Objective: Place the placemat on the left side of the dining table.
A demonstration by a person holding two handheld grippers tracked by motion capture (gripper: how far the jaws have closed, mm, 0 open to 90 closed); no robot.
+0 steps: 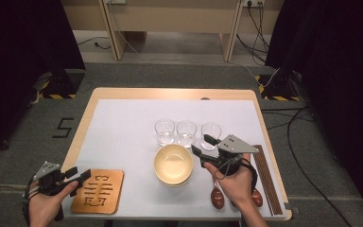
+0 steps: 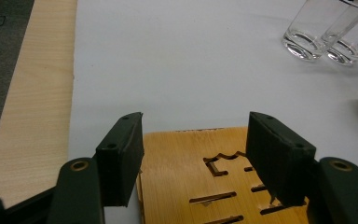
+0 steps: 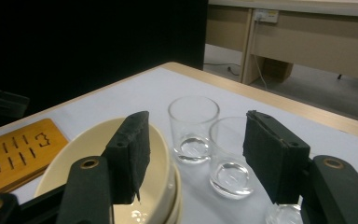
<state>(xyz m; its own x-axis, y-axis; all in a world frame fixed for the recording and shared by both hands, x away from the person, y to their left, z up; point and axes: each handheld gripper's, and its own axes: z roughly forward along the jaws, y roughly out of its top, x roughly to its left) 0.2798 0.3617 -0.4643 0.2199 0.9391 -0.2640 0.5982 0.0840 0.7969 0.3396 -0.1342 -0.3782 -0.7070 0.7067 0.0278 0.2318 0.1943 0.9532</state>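
Three clear glasses (image 1: 186,133) stand in a row at the middle of the white mat. In front of them sits a cream bowl (image 1: 173,164), apparently stacked on a second one. My right gripper (image 1: 202,145) hovers open just right of the bowl, near the rightmost glass (image 1: 211,133). In the right gripper view its jaws (image 3: 198,116) frame two glasses (image 3: 193,126), with the bowl (image 3: 86,144) at lower left and nothing held. My left gripper (image 1: 78,176) is open at the wooden trivet's (image 1: 98,191) left edge. In the left gripper view it (image 2: 196,119) hangs empty over the trivet (image 2: 182,158).
Two wooden spoons (image 1: 217,197) lie near the front edge under the right forearm. Dark chopsticks (image 1: 267,179) lie along the mat's right side. The mat's left and far parts are bare. The table's wooden rim (image 1: 170,93) borders the mat.
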